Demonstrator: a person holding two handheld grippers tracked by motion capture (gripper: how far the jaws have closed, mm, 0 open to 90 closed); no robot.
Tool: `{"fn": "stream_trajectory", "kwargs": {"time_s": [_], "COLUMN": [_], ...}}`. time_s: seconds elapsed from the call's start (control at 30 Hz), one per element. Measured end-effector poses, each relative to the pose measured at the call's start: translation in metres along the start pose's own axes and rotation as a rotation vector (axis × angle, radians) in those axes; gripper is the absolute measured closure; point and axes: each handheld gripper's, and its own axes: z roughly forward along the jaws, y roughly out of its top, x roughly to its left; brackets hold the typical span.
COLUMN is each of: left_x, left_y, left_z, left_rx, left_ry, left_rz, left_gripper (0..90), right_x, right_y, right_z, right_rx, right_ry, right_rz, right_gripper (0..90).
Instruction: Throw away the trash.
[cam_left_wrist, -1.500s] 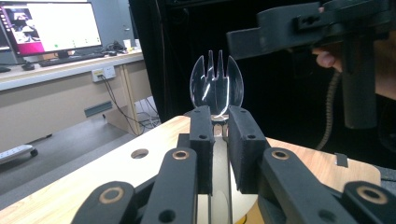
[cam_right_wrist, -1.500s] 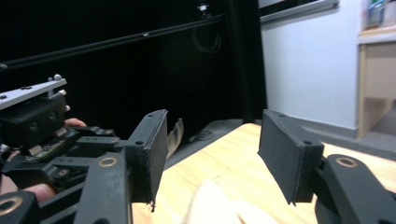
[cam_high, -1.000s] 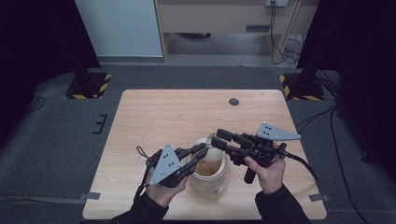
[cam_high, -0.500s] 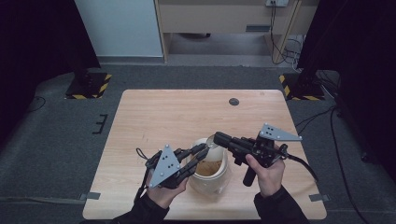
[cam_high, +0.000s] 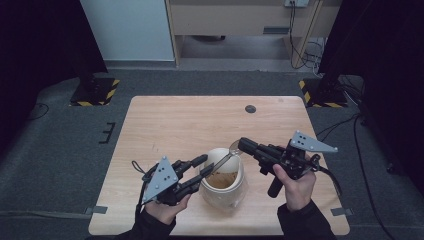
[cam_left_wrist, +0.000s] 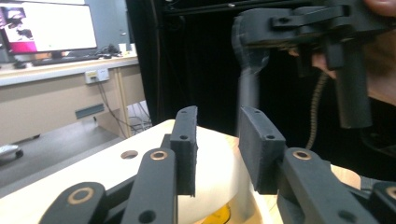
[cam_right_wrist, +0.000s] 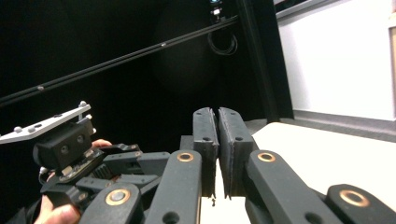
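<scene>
The right gripper (cam_high: 242, 146) pinches a spoon (cam_high: 223, 161) handle between nearly closed jaws, its bowl dipping toward 8 o'clock into the cream jar (cam_high: 222, 180) at the table's (cam_high: 175, 125) near centre. The left gripper (cam_high: 204, 166), jaws parted, brackets the jar's rim at 9 o'clock without visibly clamping it; it should steady the jar while the spoon rises slowly and level, I judge.

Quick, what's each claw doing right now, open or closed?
Left claw: open, at the jar.
Right claw: shut on a spoon that dips into the jar.

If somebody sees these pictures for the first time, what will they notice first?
Probably the cream pot near the table's front edge, with brownish contents. The right gripper holds a spoon slanting into it, jaws shut on the handle. The left gripper stands open at the pot's left rim.
</scene>
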Motion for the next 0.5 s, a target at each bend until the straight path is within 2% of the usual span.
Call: {"fn": "stream_trajectory", "kwargs": {"time_s": [0.17,0.27,0.33,0.37,0.4,0.43,0.5], "left_x": [0.02,0.034,0.044,0.056,0.056,0.062,0.08], "left_y": [-0.005,-0.016,-0.028,-0.043,-0.043,-0.051,-0.077], "left_z": [-0.015,-0.024,-0.03,-0.036,-0.036,-0.039,-0.046], "left_rx": [0.011,0.054,0.097,0.151,0.151,0.177,0.264], "left_ry": [0.055,0.088,0.117,0.146,0.146,0.162,0.217], "left_rz": [-0.051,-0.086,-0.128,-0.166,-0.166,-0.184,-0.231], "left_gripper": [61.3,55.7,51.2,46.9,45.4,45.4,39.1], "right_x": [0.0,0.003,0.005,0.007,0.007,0.007,0.009], "right_y": [0.005,0.008,0.01,0.01,0.01,0.009,0.007], "right_z": [-0.008,-0.011,-0.011,-0.011,-0.011,-0.011,-0.01], "right_rx": [-0.013,0.001,0.007,0.014,0.014,0.019,0.041], "right_ry": [-0.026,-0.049,-0.053,-0.054,-0.054,-0.052,-0.056], "right_rz": [-0.038,-0.091,-0.122,-0.133,-0.133,-0.135,-0.16], "right_gripper": [86.4,86.4,86.4,86.4,86.4,86.3,86.3]}}
